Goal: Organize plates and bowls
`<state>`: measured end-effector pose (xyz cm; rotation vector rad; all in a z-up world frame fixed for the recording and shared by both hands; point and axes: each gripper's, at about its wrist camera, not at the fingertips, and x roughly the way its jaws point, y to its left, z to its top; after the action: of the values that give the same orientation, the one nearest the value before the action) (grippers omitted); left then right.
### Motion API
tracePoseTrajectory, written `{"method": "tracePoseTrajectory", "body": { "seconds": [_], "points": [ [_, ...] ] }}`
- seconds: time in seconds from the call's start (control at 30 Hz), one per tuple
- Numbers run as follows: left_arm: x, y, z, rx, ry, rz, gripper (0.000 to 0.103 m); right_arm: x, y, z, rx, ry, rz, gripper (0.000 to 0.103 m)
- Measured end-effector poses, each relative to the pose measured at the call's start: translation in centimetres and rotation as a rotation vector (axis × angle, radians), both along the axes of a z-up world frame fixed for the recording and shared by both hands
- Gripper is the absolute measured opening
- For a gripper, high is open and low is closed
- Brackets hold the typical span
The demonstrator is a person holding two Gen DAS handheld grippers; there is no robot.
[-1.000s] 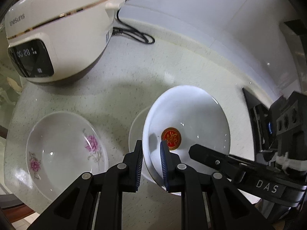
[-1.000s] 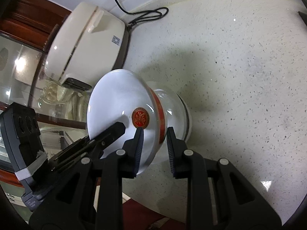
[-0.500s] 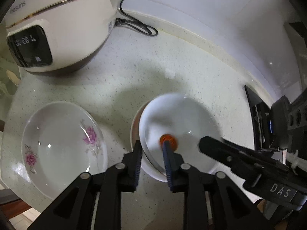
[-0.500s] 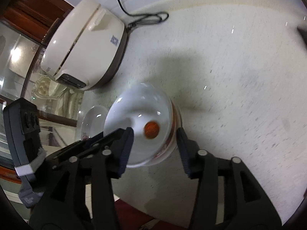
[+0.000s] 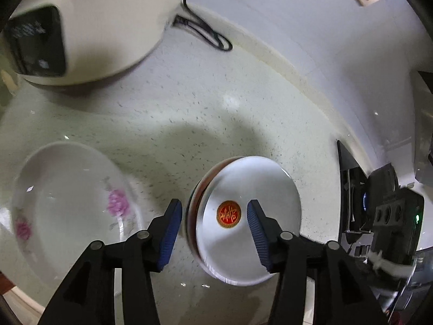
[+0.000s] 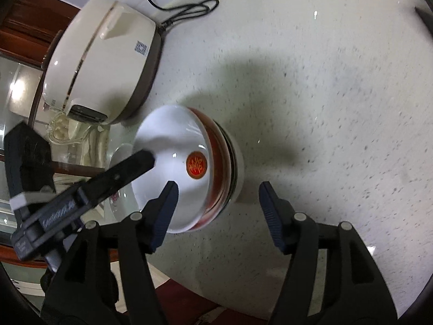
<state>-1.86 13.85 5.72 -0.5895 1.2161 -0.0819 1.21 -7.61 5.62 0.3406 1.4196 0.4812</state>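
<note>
In the left wrist view, the cream electric cooker with a dark display (image 5: 81, 24) fills the upper left, and the shallow white porcelain dish with pink flowers (image 5: 67, 203) lies lower left on the pale speckled counter (image 5: 216, 103). At centre, the white bowl with a red-and-gold medallion (image 5: 243, 230) sits nested atop red-banded bowls. The left tongs (image 5: 213, 233) are opening, pads clear of the rim between them. In the right wrist view, the right tongs (image 6: 219, 211) are likewise opening, released. The top bowl looks tilted; seated unevenly, it could slide off or chip.
</note>
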Motion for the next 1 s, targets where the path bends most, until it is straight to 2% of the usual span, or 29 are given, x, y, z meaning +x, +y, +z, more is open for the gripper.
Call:
{"method": "tracePoseTrajectory", "body": {
  "seconds": [0.17, 0.47, 0.53, 0.67, 0.7, 0.77, 1.0],
  "points": [
    [2.3, -0.1, -2.8, -0.022, 0.062, -0.005, 0.052, 0.3, 0.6, -1.7, 0.01, 0.042, 0.003, 0.066],
    [3.1, -0.9, -3.6, 0.002, 0.039, -0.049, 0.051, 1.1, 2.0, -3.6, 0.052, 0.077, 0.017, 0.065],
    [2.8, -0.9, -3.6, -0.003, 0.038, -0.034, 0.049, 1.1, 2.1, -4.0, 0.065, 0.086, 0.021, 0.063],
    [2.0, -0.8, -3.7, -0.007, 0.023, -0.015, 0.044, 1.2, 1.4, -4.6, 0.071, 0.089, -0.011, 0.044],
    [1.8, -0.8, -3.7, -0.008, 0.016, -0.016, 0.044, 1.2, 0.8, -4.9, 0.101, 0.1, -0.034, 0.043],
    [1.2, -0.6, -3.6, -0.007, 0.008, -0.018, 0.043, 1.1, 0.3, -5.2, 0.136, 0.113, -0.062, 0.042],
    [0.6, -1.4, -2.8, 0.034, -0.01, -0.034, 0.043, 0.5, 0.1, -5.0, 0.143, 0.122, -0.08, 0.042]
  ]
}}
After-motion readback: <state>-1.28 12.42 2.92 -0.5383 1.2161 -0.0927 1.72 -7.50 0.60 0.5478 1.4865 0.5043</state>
